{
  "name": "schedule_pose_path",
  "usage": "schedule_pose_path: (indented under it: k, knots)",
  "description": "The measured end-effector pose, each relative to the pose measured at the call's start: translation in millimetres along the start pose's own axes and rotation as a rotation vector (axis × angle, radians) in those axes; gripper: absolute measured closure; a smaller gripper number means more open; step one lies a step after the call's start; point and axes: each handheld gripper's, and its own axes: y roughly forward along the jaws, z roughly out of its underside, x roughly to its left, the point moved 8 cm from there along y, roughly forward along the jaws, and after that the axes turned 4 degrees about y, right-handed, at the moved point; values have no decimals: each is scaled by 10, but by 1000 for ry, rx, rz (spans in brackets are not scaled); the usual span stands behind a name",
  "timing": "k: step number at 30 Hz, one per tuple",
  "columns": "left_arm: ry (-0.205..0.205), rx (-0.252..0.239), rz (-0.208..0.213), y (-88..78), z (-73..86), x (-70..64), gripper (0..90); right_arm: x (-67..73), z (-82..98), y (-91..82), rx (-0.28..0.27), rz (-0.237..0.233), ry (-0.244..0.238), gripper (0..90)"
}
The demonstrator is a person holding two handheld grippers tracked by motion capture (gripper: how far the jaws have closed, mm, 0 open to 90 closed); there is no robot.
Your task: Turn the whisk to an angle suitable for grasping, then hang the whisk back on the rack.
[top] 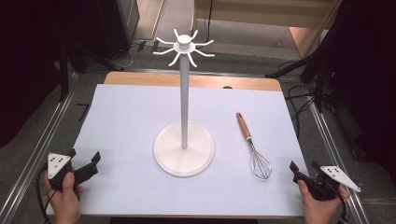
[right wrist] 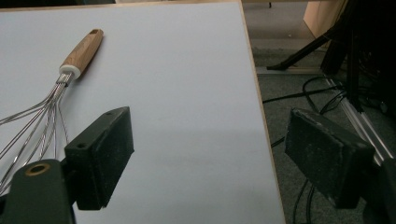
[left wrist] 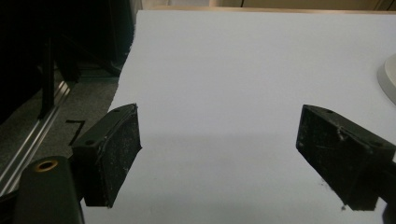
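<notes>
Nearest the person, two hands hold the grippers at the near corners of the table [top: 140, 79], which is covered by a pale sheet [top: 126, 112].

The whisk [top: 253, 145] lies flat on the sheet, right of centre, nearest the right gripper [top: 304, 169]. Its long axis runs near to far with a slight lean: the wire head [top: 261, 165] is at the near end, and the wooden handle [top: 243, 125] points away from the person and a little to the left. It touches neither gripper.

Right gripper: held at the near right corner, jaws spread wide, nothing between them. In the right gripper view one jaw sits over the sheet and the other hangs past the table edge, over the floor and cables [right wrist: 299, 95]. The whisk's wires lie just beside the jaw over the sheet; whether they touch it cannot be told from that view, though the high view suggests a gap.

Left gripper [top: 85, 161]: held at the near left corner, jaws spread wide, empty, over bare sheet.

Farther in, at mid-table, stands a white stand [top: 184, 93]: round base [top: 184, 149], upright pole, and a ring of hooks [top: 184, 45] at the top. The whisk lies just to the right of the base, apart from it.

The hooks and the full stand appear in the high view; the left gripper view catches a sliver of the base [left wrist: 390, 79] at its right edge. The right gripper view gives the handle's hanging hole [right wrist: 95, 31].
</notes>
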Motion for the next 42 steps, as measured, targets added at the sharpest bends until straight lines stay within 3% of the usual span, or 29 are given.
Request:
schedule_pose_path:
  k: [5,11,15,16,20,26,29,35,36,38,40,42]
  knots:
    - [0,-3,0,-2,-2,-4,147,-10,-20,-2,-2,28,1,272]
    - [3,-10,-1,-9,-3,-7,148,103,-90,36,64,46,-15,286]
    - [5,-16,-2,-12,-6,-9,149,172,-107,60,93,46,-54,298]
    - [7,-18,-3,-12,-6,-11,150,215,-105,67,113,56,-94,301]
    - [19,-26,-9,-26,-8,-15,150,292,-127,74,129,90,-145,255]
    - [32,-26,-13,-30,-8,-26,151,405,-218,111,189,56,-124,280]
    - [31,-26,-13,-29,-8,-27,151,442,-261,161,221,81,-110,311]
    - [32,-18,-15,-19,-6,-29,151,538,-303,270,268,82,-114,376]
    - [32,-19,-15,-19,-6,-28,151,554,-322,288,272,78,-116,383]
    - [31,-22,-14,-21,-7,-27,151,628,-374,332,299,28,-124,412]
    - [28,-21,-13,-19,-7,-25,152,694,-393,354,368,-28,-113,414]
    - [27,-21,-12,-18,-7,-26,152,747,-411,371,420,-35,-127,406]
